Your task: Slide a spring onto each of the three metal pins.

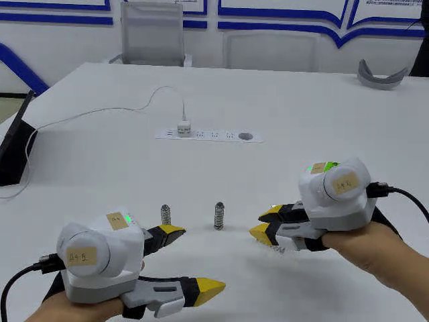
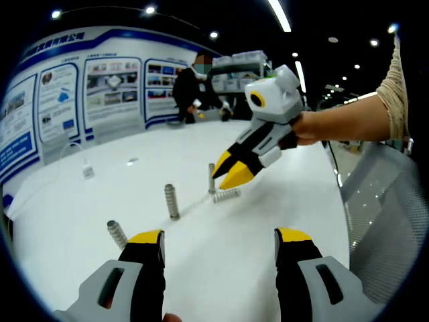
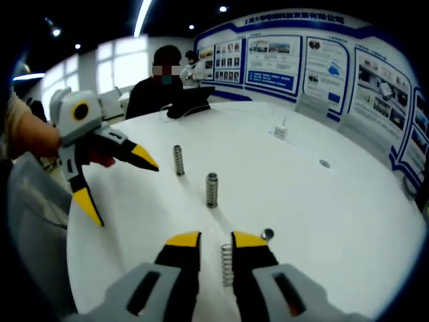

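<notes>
Two metal pins stand upright on the white table (image 1: 100,154), each with a spring on it: the left one (image 1: 165,215) (image 2: 116,233) (image 3: 178,159) and the middle one (image 1: 219,215) (image 2: 172,201) (image 3: 212,190). A third pin (image 2: 212,178) (image 3: 267,234) is bare. A loose spring (image 2: 226,195) (image 3: 228,263) lies flat on the table beside it. My right gripper (image 1: 266,224) (image 2: 229,171) (image 3: 216,240) hovers over this spring, jaws narrowly apart and not touching it. My left gripper (image 1: 191,260) (image 2: 220,238) (image 3: 124,191) is wide open near the left pin, holding nothing.
A power strip (image 1: 208,135) with a white plug (image 1: 184,127) and cable lies mid-table. A dark device (image 1: 13,147) sits at the left edge, a grey curved object (image 1: 381,75) at the far right, chairs (image 1: 153,33) behind. A seated person (image 3: 157,90) is across the table.
</notes>
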`<state>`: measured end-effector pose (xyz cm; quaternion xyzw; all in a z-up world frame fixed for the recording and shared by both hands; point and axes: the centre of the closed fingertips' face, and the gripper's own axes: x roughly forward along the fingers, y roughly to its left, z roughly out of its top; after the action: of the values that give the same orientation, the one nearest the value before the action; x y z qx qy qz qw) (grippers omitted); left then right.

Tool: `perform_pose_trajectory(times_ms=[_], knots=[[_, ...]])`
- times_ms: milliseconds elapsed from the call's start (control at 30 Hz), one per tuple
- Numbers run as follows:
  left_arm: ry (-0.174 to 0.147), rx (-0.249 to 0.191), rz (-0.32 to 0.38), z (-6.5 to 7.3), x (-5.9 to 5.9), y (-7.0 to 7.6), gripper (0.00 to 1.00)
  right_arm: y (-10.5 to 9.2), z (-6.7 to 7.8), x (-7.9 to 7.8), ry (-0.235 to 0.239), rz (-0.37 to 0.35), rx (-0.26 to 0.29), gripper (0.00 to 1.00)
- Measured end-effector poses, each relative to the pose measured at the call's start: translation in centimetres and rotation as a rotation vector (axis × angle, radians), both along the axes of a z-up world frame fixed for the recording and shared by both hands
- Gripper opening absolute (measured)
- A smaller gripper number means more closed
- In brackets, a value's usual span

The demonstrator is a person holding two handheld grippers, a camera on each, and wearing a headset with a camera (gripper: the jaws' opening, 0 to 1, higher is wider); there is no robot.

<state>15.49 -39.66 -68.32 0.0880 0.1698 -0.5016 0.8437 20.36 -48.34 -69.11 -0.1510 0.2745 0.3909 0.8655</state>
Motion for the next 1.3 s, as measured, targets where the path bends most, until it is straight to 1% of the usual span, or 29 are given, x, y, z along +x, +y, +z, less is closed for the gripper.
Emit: perform_pose_trajectory(times_ms=[300,500,667,1000,1133,1233,1300], knots=[[0.0,0.004,-0.004,0.0,0.0,-0.1,0.67,-1.5,-0.9,-0.8,0.011,-0.024,-0.012,0.19],[-0.001,0.004,-0.004,0.0,-0.1,-0.2,0.67,-2.6,-2.1,-1.2,0.03,-0.041,-0.029,0.19],[0.0,0.007,-0.006,0.0,-0.2,-0.2,0.66,-3.2,-2.9,-1.3,0.047,-0.055,-0.031,0.19],[0.001,0.012,-0.002,0.0,-0.2,-0.2,0.66,-3.6,-4.1,-1.5,0.072,-0.068,-0.029,0.19],[0.003,0.013,-0.002,0.0,-0.2,-0.2,0.66,-3.8,-4.4,-1.5,0.078,-0.077,-0.021,0.18],[0.003,0.013,-0.002,0.0,-0.2,-0.2,0.66,-3.8,-4.3,-1.4,0.08,-0.084,-0.005,0.18],[0.004,0.014,-0.003,-0.1,-0.2,-0.3,0.66,-3.8,-4.3,-1.4,0.076,-0.085,-0.003,0.18]])
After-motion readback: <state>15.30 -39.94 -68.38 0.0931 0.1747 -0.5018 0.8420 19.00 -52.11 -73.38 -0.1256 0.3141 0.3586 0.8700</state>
